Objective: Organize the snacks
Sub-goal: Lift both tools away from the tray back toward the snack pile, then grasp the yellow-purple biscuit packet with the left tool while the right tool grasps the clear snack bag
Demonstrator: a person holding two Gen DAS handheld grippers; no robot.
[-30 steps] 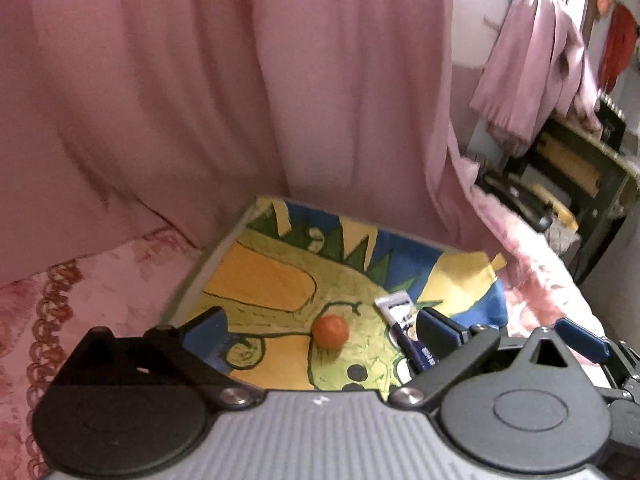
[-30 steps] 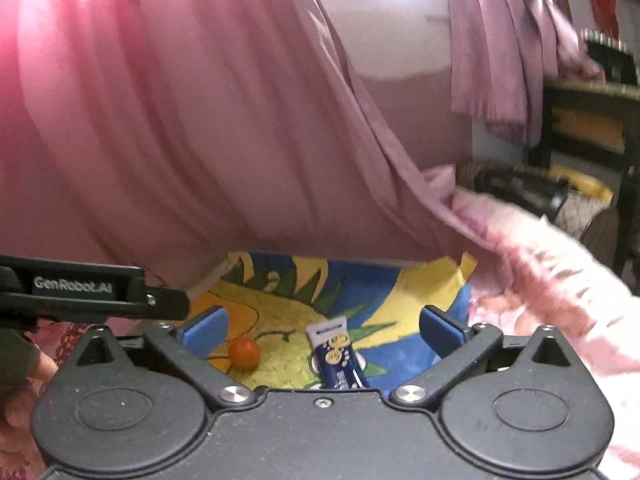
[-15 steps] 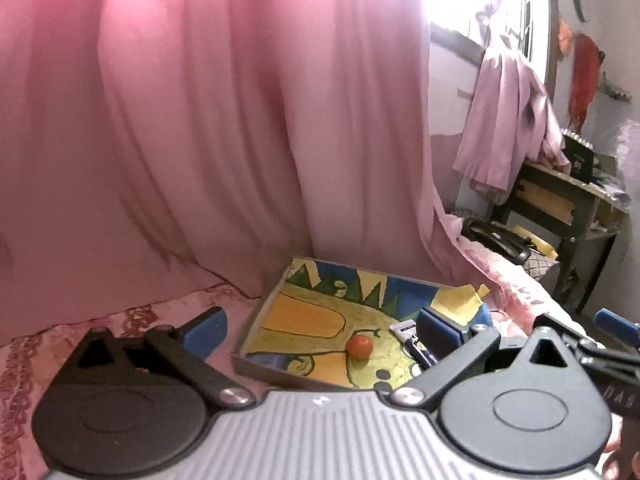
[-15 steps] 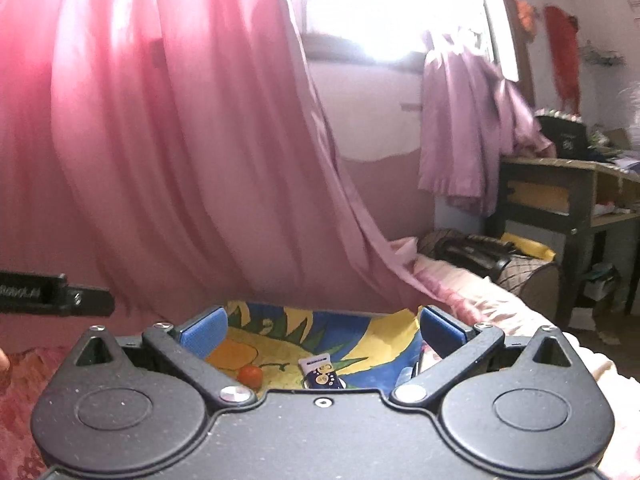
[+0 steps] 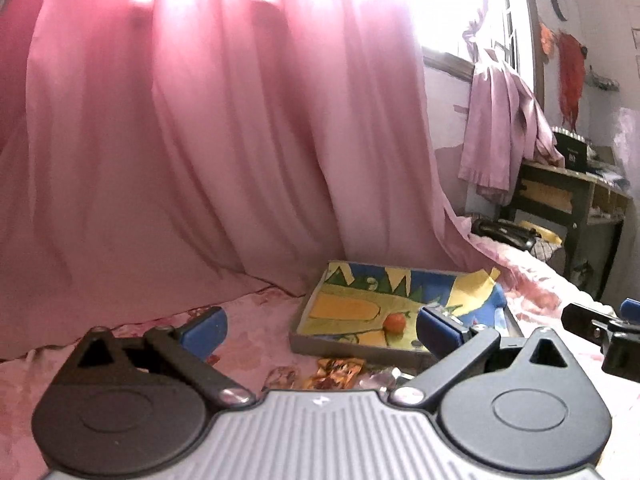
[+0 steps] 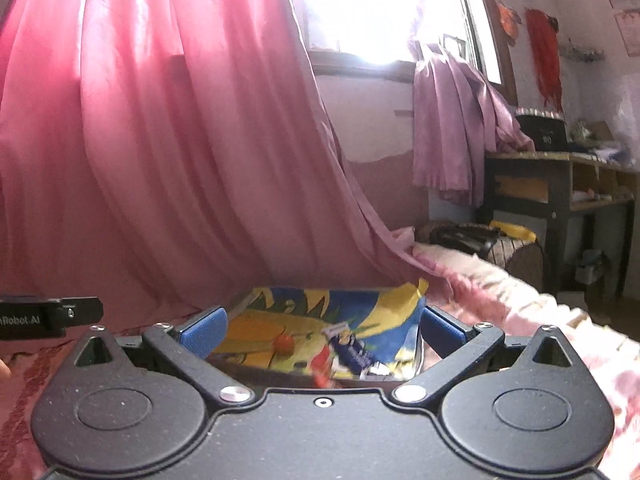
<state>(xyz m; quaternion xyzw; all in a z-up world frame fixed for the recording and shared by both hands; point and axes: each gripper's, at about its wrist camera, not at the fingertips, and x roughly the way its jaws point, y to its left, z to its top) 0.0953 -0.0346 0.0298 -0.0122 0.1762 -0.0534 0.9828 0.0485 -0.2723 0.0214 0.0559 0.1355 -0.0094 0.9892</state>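
Note:
A shallow tray (image 5: pixel 320 342) with a bright blue, yellow and green picture lies on the pink bed cover. Inside it rest a small orange ball-shaped snack (image 5: pixel 394 322) and a dark blue wrapped bar (image 6: pixel 352 350). An orange-gold wrapper (image 5: pixel 335 369) and clear wrapped sweets (image 5: pixel 282 376) lie on the cover in front of the tray. My left gripper (image 5: pixel 320 326) hangs open above these, nothing between its blue pads. My right gripper (image 6: pixel 320 326) is open too, facing the tray (image 6: pixel 256 366) from the near side, with a red wrapper (image 6: pixel 320 364) blurred near the tray's front edge.
A pink curtain (image 5: pixel 200 140) falls behind the tray down to the bed. A dark wooden desk (image 5: pixel 568 196) stands at the right, with a black bag (image 6: pixel 464 236) near it. The other gripper's body (image 5: pixel 604 328) shows at the right edge.
Both grippers have pulled back and up from the tray, so it looks smaller and farther. Loose wrappers in front of the tray have come into view. Both stay open.

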